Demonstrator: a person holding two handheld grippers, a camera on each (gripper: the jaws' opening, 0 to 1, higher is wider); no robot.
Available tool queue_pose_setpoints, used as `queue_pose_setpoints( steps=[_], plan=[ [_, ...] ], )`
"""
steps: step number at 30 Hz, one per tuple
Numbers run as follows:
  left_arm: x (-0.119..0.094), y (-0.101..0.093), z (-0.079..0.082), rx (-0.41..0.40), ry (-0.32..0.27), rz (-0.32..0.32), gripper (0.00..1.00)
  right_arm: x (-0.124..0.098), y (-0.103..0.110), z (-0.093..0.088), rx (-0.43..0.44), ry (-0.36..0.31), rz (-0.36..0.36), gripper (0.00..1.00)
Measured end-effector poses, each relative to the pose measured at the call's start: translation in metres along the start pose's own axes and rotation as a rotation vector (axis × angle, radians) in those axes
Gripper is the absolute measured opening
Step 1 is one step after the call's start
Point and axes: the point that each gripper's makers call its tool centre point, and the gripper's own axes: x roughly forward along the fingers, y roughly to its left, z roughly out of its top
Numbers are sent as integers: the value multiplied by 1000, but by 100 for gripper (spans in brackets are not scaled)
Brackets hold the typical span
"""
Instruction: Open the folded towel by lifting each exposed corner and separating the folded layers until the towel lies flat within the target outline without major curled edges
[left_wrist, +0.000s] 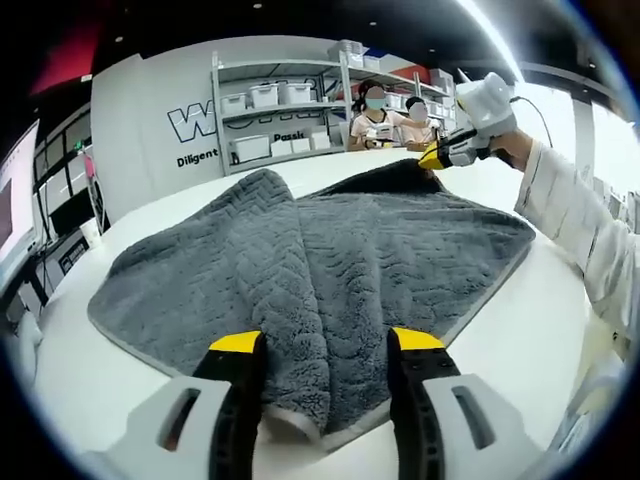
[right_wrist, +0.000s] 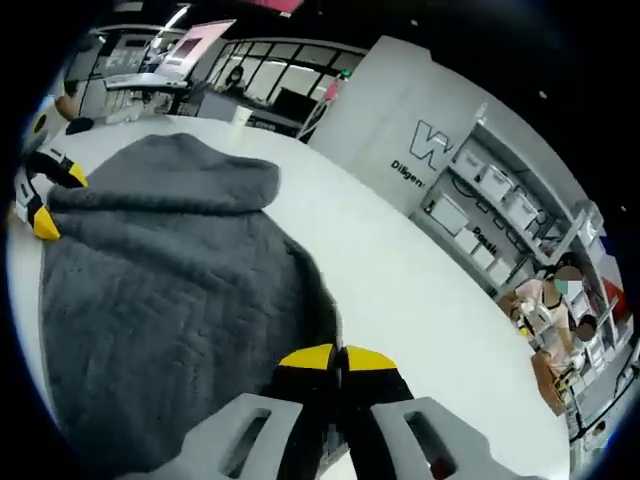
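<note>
A grey towel with a zigzag weave lies rumpled on the white table, with a raised fold running down its middle toward me. My left gripper is open, its yellow-tipped jaws straddling the towel's near corner where the pale hem curls under. At the far corner my right gripper pinches the towel's edge and holds it slightly off the table. In the right gripper view, that gripper is shut on the towel. The left gripper shows at the opposite end.
A person's white sleeve reaches in from the right. Behind the table stand shelves with white bins, and two people sit there. A monitor and a cup sit at the left. Bare tabletop surrounds the towel.
</note>
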Motion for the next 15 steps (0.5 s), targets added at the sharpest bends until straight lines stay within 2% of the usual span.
queue_pose_setpoints(
  steps=[3,7,15],
  plan=[
    [0,0,1,12,7,-1,48,2,-23,6,3,0,-34,0],
    [0,-1,2,29,17,1,48,12,-39,5,-8,29,-54,0],
    [0,-2,2,43,25,5,47,27,-48,-5,-5,71,-56,0]
  ],
)
